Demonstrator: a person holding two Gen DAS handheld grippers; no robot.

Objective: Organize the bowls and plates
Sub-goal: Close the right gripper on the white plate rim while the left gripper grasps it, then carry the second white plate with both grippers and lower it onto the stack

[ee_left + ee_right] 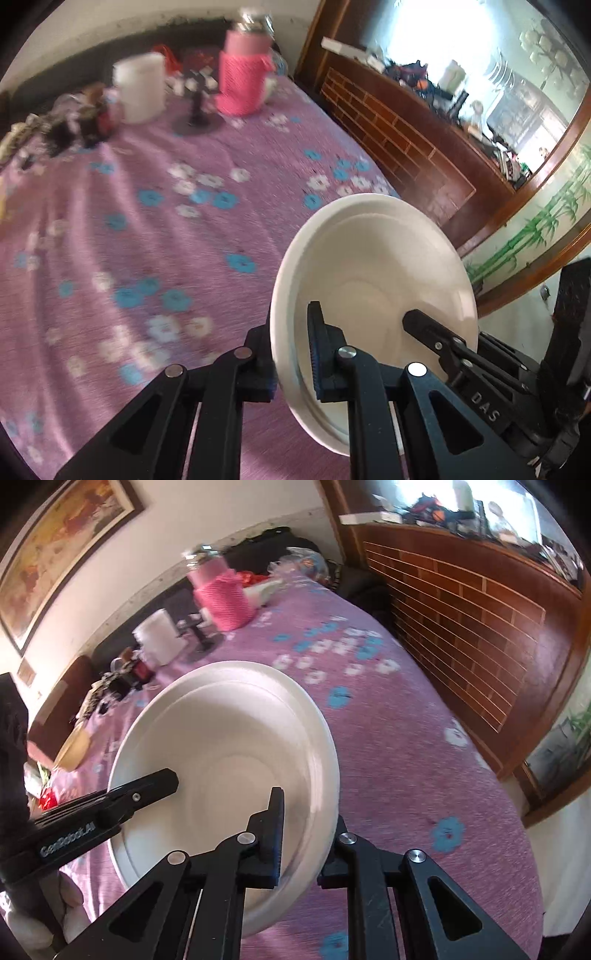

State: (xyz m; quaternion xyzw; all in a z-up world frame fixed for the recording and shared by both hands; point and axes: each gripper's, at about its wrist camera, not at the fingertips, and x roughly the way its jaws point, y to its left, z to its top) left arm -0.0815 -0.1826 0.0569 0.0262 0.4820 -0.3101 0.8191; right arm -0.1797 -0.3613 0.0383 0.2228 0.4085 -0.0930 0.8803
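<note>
Both views are smeared with motion blur, and the clutter at the table's far end is hard to name beyond a pink knit-covered bottle (pixel 242 79) and a white tub (pixel 140 86). The white bowl (pixel 373 280) hangs tilted above the purple floral cloth (pixel 147 229), its underside hidden. The left gripper (pixel 291 354) is clamped tight on one side of the rim, the right gripper (pixel 308 845) pinching the opposite side. Possibly two nested dishes; the rim lines are unclear. A brick-patterned wooden counter (pixel 461 602) flanks the table.

"DAS" on right gripper (pixel 439 325); "GenRobot.AI" on left gripper (pixel 162 779).
</note>
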